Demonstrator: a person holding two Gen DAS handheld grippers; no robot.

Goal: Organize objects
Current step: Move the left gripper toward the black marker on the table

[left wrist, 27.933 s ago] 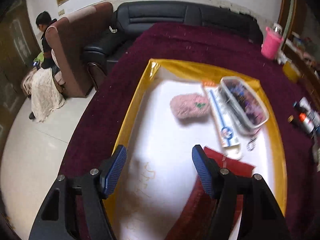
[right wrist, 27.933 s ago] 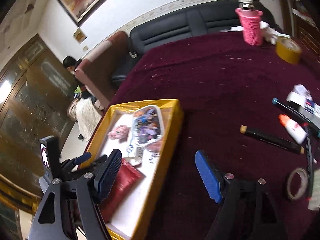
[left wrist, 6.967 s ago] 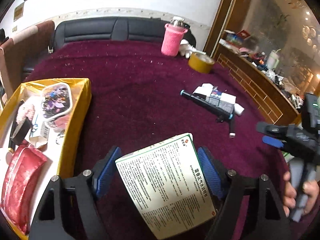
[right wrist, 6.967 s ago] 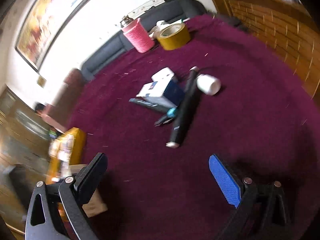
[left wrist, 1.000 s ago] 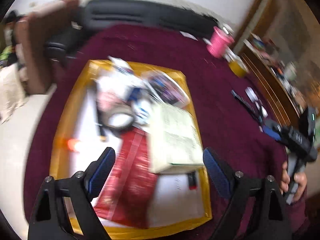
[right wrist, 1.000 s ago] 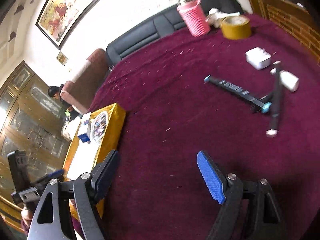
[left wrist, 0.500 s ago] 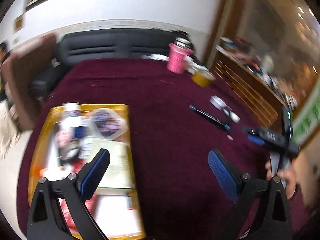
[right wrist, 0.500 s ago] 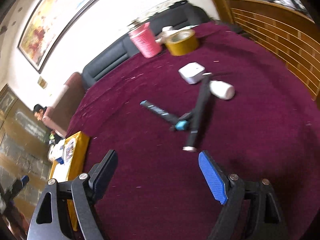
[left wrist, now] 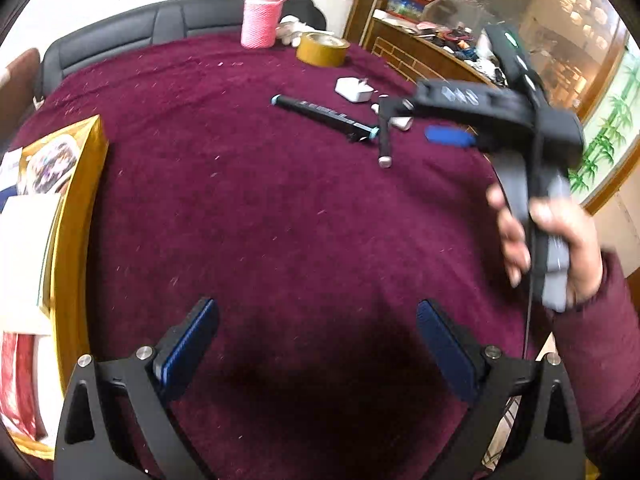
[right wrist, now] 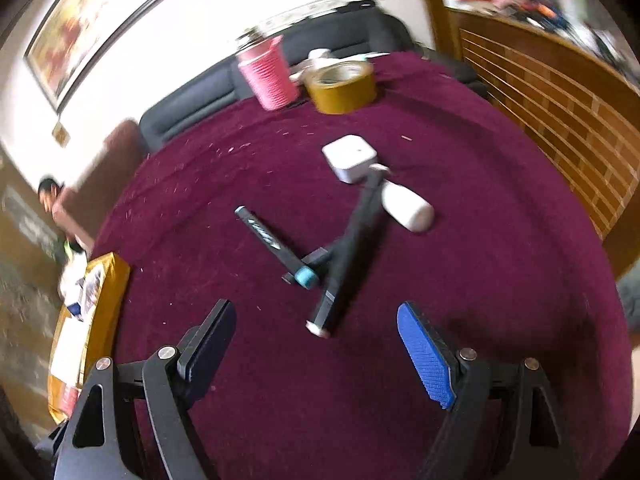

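— Blue pads, ribbed, on black fingers: the right gripper (right wrist: 316,344) stands wide apart with nothing between its jaws but maroon cloth.

— And just ahead of it?

— A black marker (right wrist: 347,254) with a pale tip, lying slantwise on the maroon tablecloth (right wrist: 500,240), its near end just beyond the pads, not touched. It crosses over a second black pen with teal caps (right wrist: 276,244). At the marker's far end sit a white charger block (right wrist: 350,156) and a small white bottle (right wrist: 406,208), both close beside it.

— The left gripper?

— The left gripper (left wrist: 318,344) is also spread wide, empty, over bare cloth; its own view shows the same pens (left wrist: 324,114) well away across the table, and the right hand (left wrist: 560,248), in a maroon sleeve, gripping the other tool's handle.

— Further out?

— A yellow tray (left wrist: 74,208) at the table's left edge, holding a paper box, a clear lidded case and something red. At the far edge, a pink knitted cup sleeve (right wrist: 268,74) just beside a roll of brown tape (right wrist: 342,86). Behind those, a black sofa (left wrist: 120,36).
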